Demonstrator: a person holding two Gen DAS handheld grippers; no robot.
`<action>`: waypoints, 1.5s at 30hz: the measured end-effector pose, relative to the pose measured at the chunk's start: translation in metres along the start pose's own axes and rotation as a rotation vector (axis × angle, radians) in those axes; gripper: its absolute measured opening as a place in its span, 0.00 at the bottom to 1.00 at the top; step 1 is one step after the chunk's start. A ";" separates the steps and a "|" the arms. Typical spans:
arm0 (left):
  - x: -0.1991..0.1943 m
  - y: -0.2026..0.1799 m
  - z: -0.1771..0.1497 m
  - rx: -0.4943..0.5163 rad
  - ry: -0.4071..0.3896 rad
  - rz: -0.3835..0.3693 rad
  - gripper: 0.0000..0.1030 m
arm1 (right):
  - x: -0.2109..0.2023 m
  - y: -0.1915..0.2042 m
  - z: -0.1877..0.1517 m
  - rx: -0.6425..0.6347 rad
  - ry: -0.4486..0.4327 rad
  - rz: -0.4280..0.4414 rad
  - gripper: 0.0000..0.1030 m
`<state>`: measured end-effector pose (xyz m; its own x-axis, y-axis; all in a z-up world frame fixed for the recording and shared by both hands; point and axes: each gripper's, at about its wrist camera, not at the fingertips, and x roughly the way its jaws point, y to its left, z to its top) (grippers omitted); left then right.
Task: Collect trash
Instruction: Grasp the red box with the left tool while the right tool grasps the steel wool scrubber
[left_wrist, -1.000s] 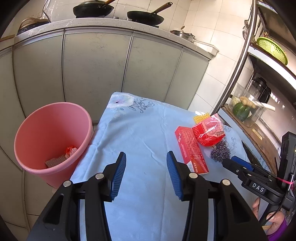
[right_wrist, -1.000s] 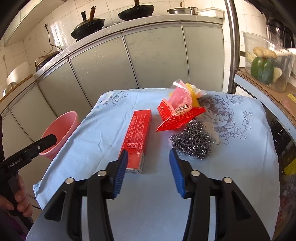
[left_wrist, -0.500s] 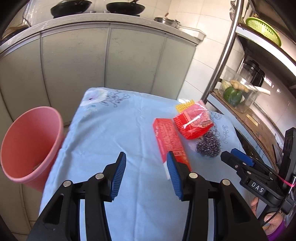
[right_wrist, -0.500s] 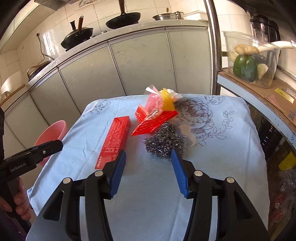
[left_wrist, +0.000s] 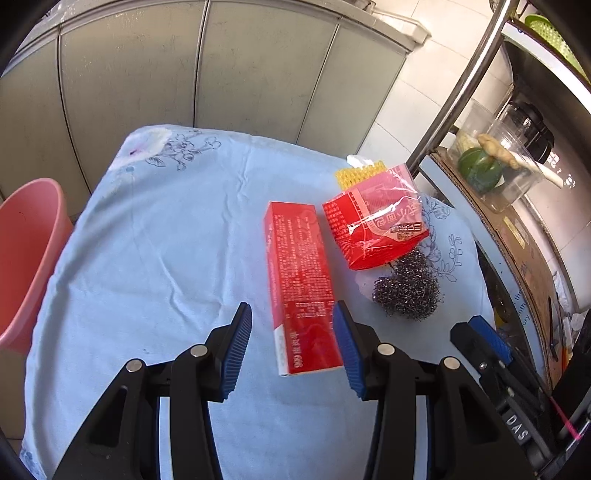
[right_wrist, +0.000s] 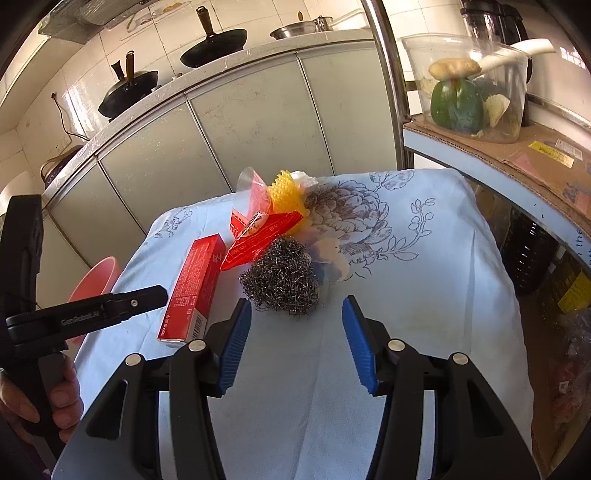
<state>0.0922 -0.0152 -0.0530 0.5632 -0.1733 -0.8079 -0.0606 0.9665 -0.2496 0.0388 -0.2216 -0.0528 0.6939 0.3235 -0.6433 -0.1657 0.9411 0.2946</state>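
No trash is held yet: the red box (left_wrist: 301, 284), red packet (left_wrist: 375, 229) and steel scourer (left_wrist: 406, 291) lie toward the bench's (left_wrist: 166, 258) right edge, with the left hand-held gripper (left_wrist: 293, 345) set wide around the box's near end and the right hand-held gripper (right_wrist: 295, 339) wide and empty just short of the scourer.

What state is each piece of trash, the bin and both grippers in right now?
Long red box: flat on the cloth, its near end between the left gripper's open pads.
Red wrapper: crumpled, lying on the table.
Steel scourer: loose on the cloth, untouched.
Pink bin: upright beside the table.
Left gripper: open.
Right gripper: open, empty.
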 end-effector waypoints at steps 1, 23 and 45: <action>0.003 -0.004 0.002 0.012 0.002 0.013 0.44 | 0.001 0.000 0.000 0.001 0.002 0.002 0.51; 0.039 -0.020 0.006 0.087 0.031 0.102 0.48 | 0.040 0.006 0.023 -0.060 0.088 0.008 0.51; -0.010 0.029 -0.015 0.060 -0.070 0.073 0.40 | 0.049 0.013 0.017 -0.054 0.134 0.057 0.30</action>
<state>0.0728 0.0120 -0.0600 0.6154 -0.0907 -0.7830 -0.0550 0.9860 -0.1575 0.0828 -0.1955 -0.0682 0.5829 0.3831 -0.7166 -0.2421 0.9237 0.2969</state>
